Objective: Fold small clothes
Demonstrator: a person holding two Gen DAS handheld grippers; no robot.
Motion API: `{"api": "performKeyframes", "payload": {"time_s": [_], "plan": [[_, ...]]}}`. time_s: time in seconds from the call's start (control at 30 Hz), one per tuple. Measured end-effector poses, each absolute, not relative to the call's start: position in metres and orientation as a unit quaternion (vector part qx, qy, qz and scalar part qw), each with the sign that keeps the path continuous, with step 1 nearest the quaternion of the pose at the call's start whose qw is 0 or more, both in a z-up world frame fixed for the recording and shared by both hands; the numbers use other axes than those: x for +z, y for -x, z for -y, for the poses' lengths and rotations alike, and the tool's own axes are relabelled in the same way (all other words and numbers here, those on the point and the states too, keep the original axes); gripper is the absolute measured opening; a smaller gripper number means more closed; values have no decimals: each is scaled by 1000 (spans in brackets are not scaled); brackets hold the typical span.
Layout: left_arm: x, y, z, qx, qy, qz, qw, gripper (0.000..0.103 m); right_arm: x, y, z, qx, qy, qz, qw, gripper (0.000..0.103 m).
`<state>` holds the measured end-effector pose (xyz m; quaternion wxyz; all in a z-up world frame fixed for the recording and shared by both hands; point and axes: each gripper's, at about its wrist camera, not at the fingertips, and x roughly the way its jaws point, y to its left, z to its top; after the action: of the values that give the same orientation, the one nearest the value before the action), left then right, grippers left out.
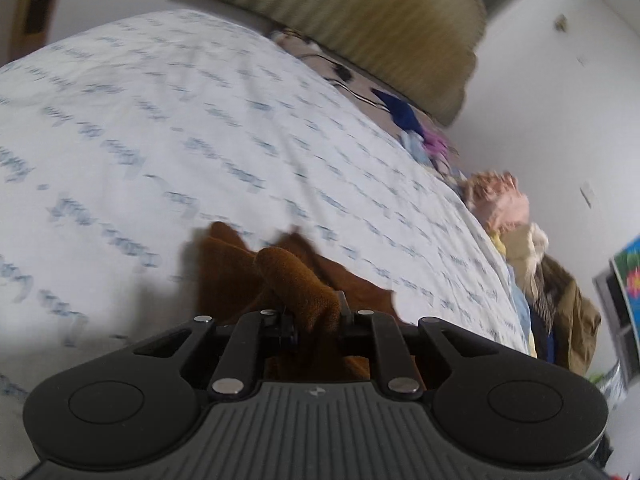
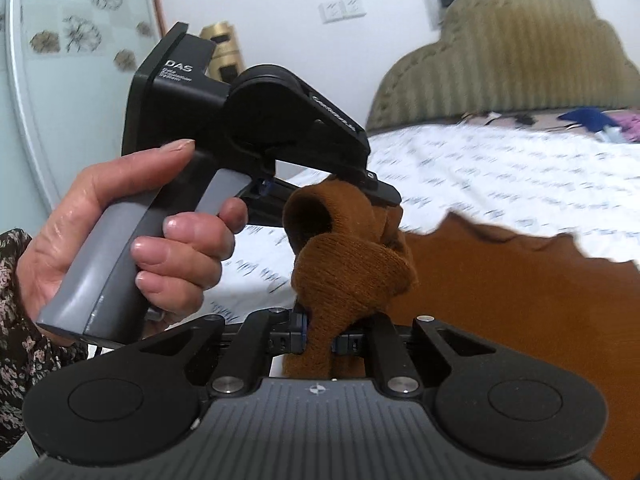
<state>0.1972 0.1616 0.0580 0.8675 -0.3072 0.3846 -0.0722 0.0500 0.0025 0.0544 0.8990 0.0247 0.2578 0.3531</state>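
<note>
The bed (image 1: pixel 180 120), spread with a white sheet printed in pale blue lettering, carries the work; a ribbed olive headboard (image 2: pixel 500 52) stands behind. Above it hangs the brown knitted garment (image 2: pixel 352 264), bunched between the two tools, one broad flap (image 2: pixel 500 300) spreading rightward. The left hand-held gripper (image 1: pixel 314 318) is nearly closed, pinching a thick roll of the knit; the right hand-held gripper (image 2: pixel 320 338) likewise clamps a fold. To do this step well, I judge the two should draw apart evenly so the cloth flattens before it is laid down. Only the right view shows the person's hand (image 2: pixel 132 220) round the handle; only the left shows the heap of mixed clothes (image 1: pixel 520 240) at the bed's edge.
</note>
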Motion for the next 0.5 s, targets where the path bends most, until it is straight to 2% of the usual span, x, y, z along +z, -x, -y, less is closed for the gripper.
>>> {"api": "performKeyframes", "payload": {"time_s": [0.5], "plan": [[80, -224, 24, -213, 251, -400, 855, 15, 70, -31, 130, 228, -33, -204, 951, 14]]}}
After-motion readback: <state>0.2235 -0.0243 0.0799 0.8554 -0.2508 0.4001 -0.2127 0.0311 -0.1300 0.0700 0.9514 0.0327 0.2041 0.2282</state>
